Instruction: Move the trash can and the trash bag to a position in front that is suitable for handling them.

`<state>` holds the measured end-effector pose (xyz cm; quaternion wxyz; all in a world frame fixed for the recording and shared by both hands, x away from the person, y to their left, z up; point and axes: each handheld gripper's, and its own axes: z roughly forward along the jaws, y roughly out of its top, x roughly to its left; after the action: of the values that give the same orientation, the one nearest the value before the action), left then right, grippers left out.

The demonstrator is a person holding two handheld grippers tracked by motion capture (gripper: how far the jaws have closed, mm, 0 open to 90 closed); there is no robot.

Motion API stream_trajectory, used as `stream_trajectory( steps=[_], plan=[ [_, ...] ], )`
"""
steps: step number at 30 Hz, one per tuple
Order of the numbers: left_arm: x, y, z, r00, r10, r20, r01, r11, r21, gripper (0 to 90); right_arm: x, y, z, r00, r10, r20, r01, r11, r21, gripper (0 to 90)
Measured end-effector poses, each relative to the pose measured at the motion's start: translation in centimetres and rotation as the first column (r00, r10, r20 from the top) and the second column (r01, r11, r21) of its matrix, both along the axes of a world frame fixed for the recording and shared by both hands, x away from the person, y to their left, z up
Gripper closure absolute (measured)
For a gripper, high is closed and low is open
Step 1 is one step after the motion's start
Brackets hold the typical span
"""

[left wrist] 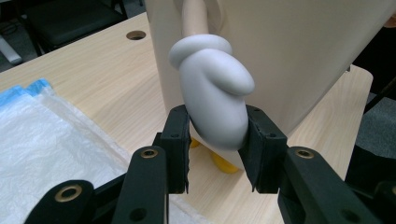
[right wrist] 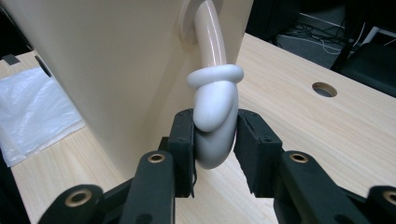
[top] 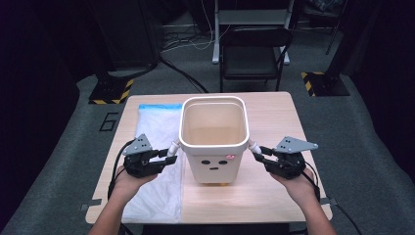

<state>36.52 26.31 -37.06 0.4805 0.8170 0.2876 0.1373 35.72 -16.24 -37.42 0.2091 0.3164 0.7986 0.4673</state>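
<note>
At nine and three o'clock of the bin [top: 214, 142], its mitten handles [left wrist: 215, 100] are pinched by left gripper [top: 165, 155] and right gripper [top: 259, 155]; rounded, glossy mittens could be lost (uneven lifting), tipping it.

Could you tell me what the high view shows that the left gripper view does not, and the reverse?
The high view alone shows the cream bin's open top rim, the face on its front, the right gripper at its other mitten-shaped handle, and a folding chair beyond the table. The left gripper view alone shows, close up, both jaws pressed against the white mitten handle, the bin's yellow feet and a round hole in the tabletop. Both show the left gripper, the bin, the wooden table and the plastic bag lying flat.
</note>
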Motion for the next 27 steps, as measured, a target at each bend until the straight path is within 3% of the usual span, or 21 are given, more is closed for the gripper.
stream_trajectory(
  steps=[8,12,15,22,25,27],
  plan=[
    [-0.1,0.5,0.1,0.9995,-0.020,-0.024,0.020,0.9995,-0.024,59.6,0.0,-0.2,0.4,0.9989,0.020,-0.043,-0.020,1.000,0.004,66.1],
    [-0.1,0.9,0.3,0.9983,-0.029,-0.051,0.027,0.9983,-0.053,53.8,0.0,-0.1,0.6,0.9979,0.026,-0.059,-0.026,1.000,-0.006,59.7],
    [-0.2,1.2,0.5,0.9977,-0.023,-0.064,0.020,0.9987,-0.047,46.9,0.0,-0.1,1.0,0.9973,0.015,-0.072,-0.016,1.000,-0.016,52.9],
    [-0.4,1.5,1.1,0.9986,-0.035,-0.040,0.033,0.9984,-0.046,43.3,0.0,-0.4,1.9,0.9959,0.034,-0.084,-0.037,0.999,-0.034,51.1],
    [0.0,1.4,0.9,0.9981,-0.026,-0.055,0.023,0.9980,-0.059,40.4,0.3,-0.4,1.6,0.9917,0.050,-0.118,-0.054,0.998,-0.026,49.0],
    [0.1,1.2,0.9,0.9987,-0.024,-0.044,0.022,0.9982,-0.056,39.8,0.4,-0.3,1.3,0.9901,0.058,-0.128,-0.063,0.997,-0.038,48.6]
  ],
)
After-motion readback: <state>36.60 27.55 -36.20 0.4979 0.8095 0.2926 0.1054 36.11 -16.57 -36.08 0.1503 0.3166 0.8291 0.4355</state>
